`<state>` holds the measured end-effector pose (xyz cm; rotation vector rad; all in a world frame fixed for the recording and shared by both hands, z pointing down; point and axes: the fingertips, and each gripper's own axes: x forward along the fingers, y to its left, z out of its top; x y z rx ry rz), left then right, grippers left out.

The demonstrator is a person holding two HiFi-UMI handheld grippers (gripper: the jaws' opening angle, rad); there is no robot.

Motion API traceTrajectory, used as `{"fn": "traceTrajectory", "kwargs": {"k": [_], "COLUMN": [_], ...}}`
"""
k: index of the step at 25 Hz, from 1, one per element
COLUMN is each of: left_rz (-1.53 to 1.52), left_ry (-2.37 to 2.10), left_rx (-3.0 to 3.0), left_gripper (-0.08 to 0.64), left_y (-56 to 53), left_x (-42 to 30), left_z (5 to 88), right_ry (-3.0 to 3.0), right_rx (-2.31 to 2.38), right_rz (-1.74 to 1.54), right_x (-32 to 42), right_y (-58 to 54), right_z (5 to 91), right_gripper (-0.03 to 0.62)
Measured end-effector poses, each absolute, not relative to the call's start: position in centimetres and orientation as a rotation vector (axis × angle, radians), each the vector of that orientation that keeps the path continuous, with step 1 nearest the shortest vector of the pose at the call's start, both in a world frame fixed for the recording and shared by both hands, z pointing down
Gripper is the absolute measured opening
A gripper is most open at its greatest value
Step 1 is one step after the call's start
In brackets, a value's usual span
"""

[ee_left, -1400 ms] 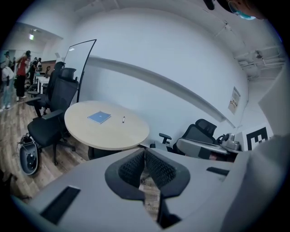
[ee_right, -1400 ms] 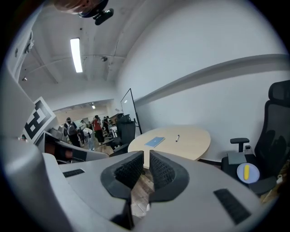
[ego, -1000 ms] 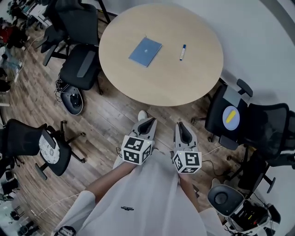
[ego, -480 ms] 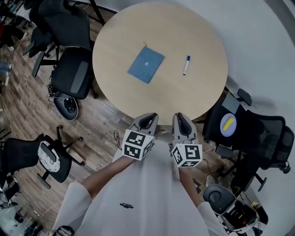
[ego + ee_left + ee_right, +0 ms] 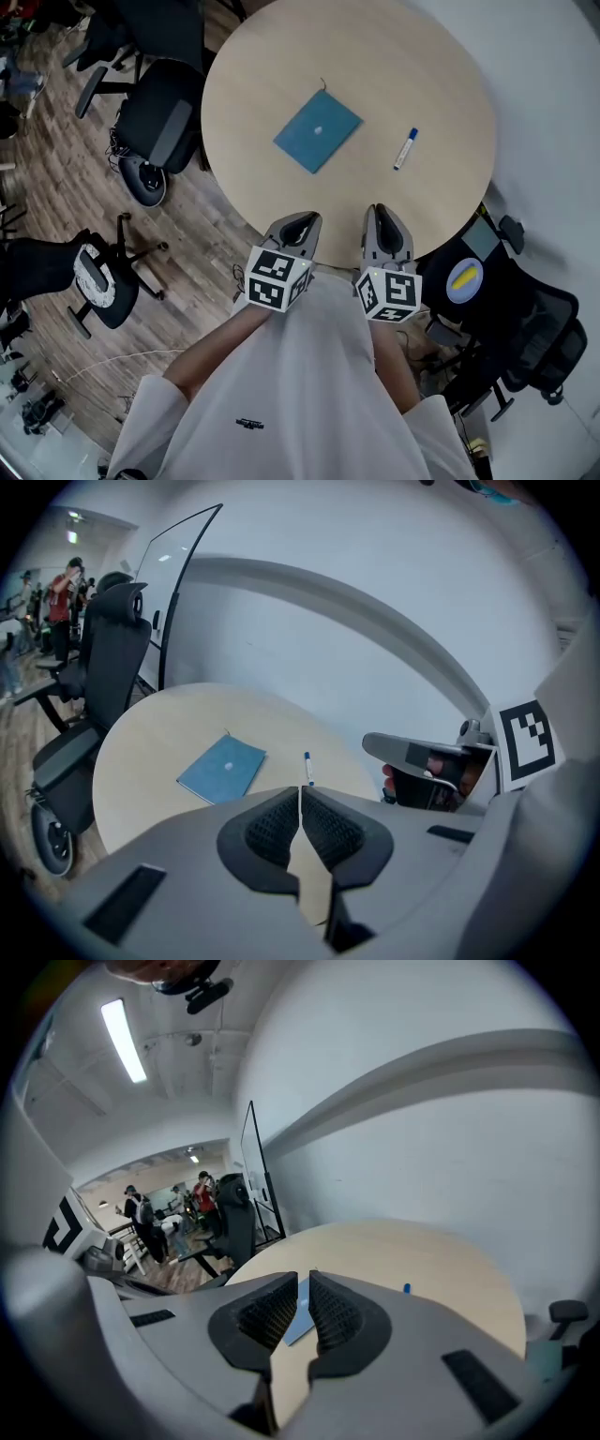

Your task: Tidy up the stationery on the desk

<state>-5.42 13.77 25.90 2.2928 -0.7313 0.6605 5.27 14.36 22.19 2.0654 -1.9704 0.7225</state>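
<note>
Right, round worktop (image 5: pixel 272 66): blue notebook (image 5: pixel 318 132) abt its middle. Left gripper (image 5: pixel 300 221) & right gripper (image 5: pixel 381 216) sit over near edge, both empty: left jaws together, right w/ a sliver of gap. Pen (image 5: pixel 405 148) lies nr right edge. Tip: open jaws first, take pen across its barrel.

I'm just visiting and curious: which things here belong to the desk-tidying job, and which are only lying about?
Part of the job:
blue notebook
marker pen
round desk they lie on

Just around:
black office chair beside the desk
yellow item on a chair at the right
</note>
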Motion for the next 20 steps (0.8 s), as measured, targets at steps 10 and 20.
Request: {"fn": "traceTrajectory", "kwargs": {"k": [10, 20], "left_rz": [0.696, 0.77], "left_ry": [-0.854, -0.903], "left_rx": [2.193, 2.195], "left_gripper": [0.026, 0.028], "left_y": [8.4, 2.1], "left_x": [-2.8, -2.1], "left_z": [30.1, 34.4], "right_ry": [-2.048, -2.058], "right_rx": [1.918, 1.811], "right_rz": [0.853, 0.995], "right_x": [8.6, 9.5], "right_y": [6.4, 1.2], "right_z": [27.3, 33.0], "right_gripper": [0.063, 0.064]}}
